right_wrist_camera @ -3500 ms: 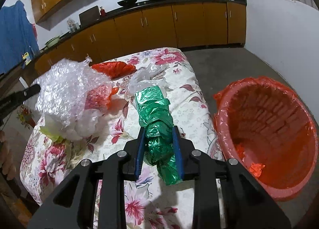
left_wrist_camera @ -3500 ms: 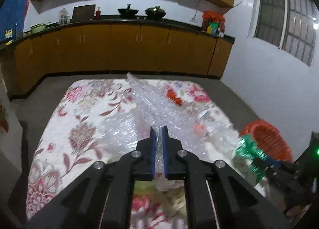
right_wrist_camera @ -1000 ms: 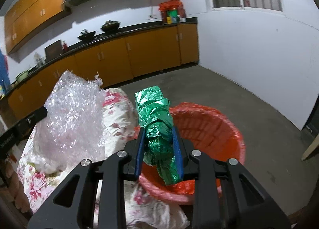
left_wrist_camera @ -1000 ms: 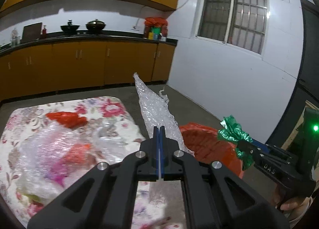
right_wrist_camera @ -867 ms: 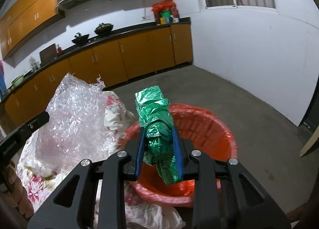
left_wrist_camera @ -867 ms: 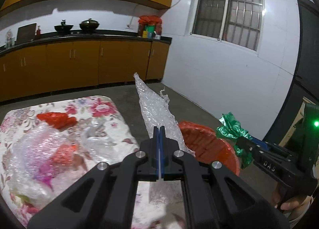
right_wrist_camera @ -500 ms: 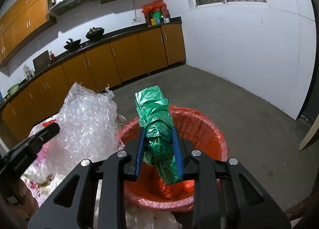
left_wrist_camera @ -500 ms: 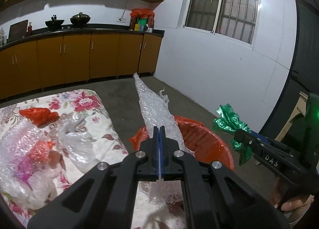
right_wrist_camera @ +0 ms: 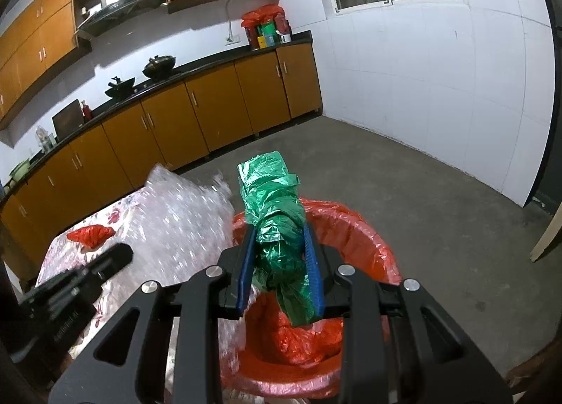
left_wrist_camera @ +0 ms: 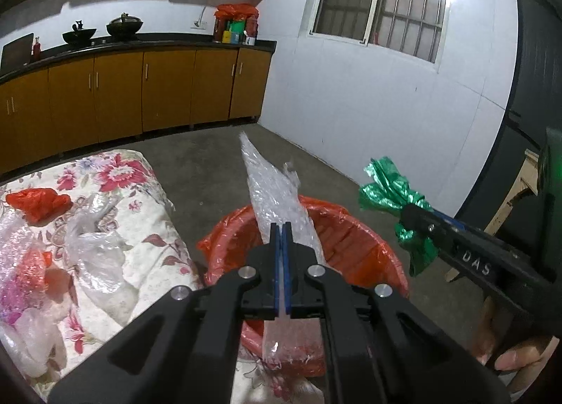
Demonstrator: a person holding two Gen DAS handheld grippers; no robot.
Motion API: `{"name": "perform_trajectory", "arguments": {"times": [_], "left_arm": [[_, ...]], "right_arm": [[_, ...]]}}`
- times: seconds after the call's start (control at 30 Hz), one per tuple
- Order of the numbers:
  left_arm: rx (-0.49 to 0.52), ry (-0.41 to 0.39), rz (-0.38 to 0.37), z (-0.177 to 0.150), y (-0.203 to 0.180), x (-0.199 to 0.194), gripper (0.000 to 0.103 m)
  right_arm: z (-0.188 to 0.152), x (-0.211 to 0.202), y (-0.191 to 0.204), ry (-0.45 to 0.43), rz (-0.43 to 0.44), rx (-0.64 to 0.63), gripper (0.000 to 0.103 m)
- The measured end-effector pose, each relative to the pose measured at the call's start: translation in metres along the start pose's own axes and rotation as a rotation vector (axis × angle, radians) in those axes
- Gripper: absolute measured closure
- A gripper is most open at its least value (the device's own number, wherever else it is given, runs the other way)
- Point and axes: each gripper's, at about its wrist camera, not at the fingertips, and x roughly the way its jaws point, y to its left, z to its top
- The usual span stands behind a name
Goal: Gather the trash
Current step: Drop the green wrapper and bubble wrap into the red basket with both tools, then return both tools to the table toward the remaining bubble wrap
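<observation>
Left wrist view.
- My left tongs (left_wrist_camera: 282, 228): pads nearly together, pinching a sheet of bubble wrap (left_wrist_camera: 272, 189) that stands up past the tips and hangs below them.
- Red-lined bin (left_wrist_camera: 354, 228): on the floor directly behind and beneath the wrap, just beside the counter (left_wrist_camera: 140, 214) with its flowered cloth.
- On the counter: a red plastic scrap (left_wrist_camera: 37, 203), a clear plastic bag (left_wrist_camera: 93, 239), and a further heap of wrap (left_wrist_camera: 24, 274) with something pink-red inside.
- My right tongs (left_wrist_camera: 404, 210): seen from the side, carrying the green foil wad (left_wrist_camera: 393, 191) at the bin's far rim. A hand (left_wrist_camera: 520, 362) shows at the lower right edge.

Right wrist view.
- Right tongs (right_wrist_camera: 281, 263): at a narrow gap, blue pads pressed on both flanks of the green foil wad (right_wrist_camera: 277, 225).
- Bin (right_wrist_camera: 361, 249): open mouth under the wad, red liner (right_wrist_camera: 302, 340) bunched inside.
- Bubble wrap (right_wrist_camera: 182, 228): blurred, at the bin's near-left rim, with the left tongs (right_wrist_camera: 119, 256) beside it.

Risks, as I judge them.
- The wrap is wide and light; let go here, it may drape over the rim or slide onto the floor between bin and counter.
- The foil may cling to a pad and fail to drop cleanly.
- Both tools crowd one opening; a careless swing could knock them together or tip the bin.
</observation>
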Motion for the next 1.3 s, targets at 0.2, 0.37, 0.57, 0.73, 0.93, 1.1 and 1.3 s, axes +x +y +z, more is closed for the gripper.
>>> {"name": "perform_trajectory", "arguments": {"times": [0.2, 0.37, 0.57, 0.73, 0.93, 1.1, 1.3], "left_arm": [[-0.026, 0.028, 0.026, -0.008, 0.012, 0.005, 0.079], [-0.037, 0.006, 0.093, -0.013, 0.029, -0.013, 0.058], [-0.025, -0.031, 0.201, -0.026, 0.043, -0.048, 0.039], [-0.01, -0.058, 0.298, -0.035, 0.06, -0.08, 0.031], [-0.061, -0.085, 0.396, -0.046, 0.099, -0.124, 0.029], [-0.121, -0.091, 0.504, -0.063, 0.143, -0.159, 0.029], [-0.187, -0.099, 0.631, -0.083, 0.189, -0.197, 0.029]], "right_arm": [[-0.006, 0.002, -0.008, 0.014, 0.002, 0.013, 0.063], [-0.013, -0.009, -0.01, -0.001, -0.026, 0.002, 0.047], [-0.021, -0.017, -0.005, -0.002, -0.036, -0.023, 0.045], [-0.024, -0.019, 0.018, 0.005, -0.02, -0.084, 0.046], [-0.03, -0.018, 0.045, 0.024, 0.035, -0.113, 0.046], [-0.04, -0.017, 0.081, 0.045, 0.097, -0.173, 0.046], [-0.053, -0.013, 0.128, 0.072, 0.185, -0.241, 0.046]]}}
